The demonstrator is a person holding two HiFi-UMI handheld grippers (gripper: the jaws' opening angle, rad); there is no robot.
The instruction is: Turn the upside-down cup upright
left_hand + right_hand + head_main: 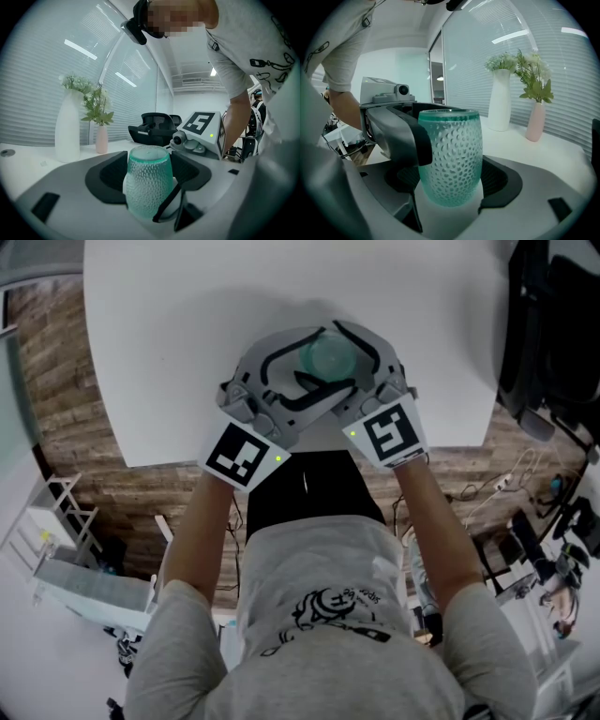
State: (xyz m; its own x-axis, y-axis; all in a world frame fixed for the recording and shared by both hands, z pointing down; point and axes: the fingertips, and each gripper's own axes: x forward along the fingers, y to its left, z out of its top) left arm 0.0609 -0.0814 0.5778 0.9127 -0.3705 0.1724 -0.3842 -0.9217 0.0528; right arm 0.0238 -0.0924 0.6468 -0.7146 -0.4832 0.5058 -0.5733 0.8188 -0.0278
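Note:
A teal dimpled glass cup (330,354) is over the white table (169,352), with both grippers around it. It stands vertical with a thick smooth band at its top (449,117); I cannot tell which end is the mouth. My left gripper (149,187) comes from the left, and its dark pads sit against both sides of the cup (149,180). One left finger (410,140) lies on the cup's left side in the right gripper view. My right gripper (451,187) has the cup (451,159) filling the gap between its jaws. Whether its pads press is not visible.
A tall white vase (68,126) and a small pink vase (101,139), both with greenery, stand at the table's far side. A black office chair (154,126) is beyond the table. The person's body is at the near table edge (309,448), with wood floor and cables around it.

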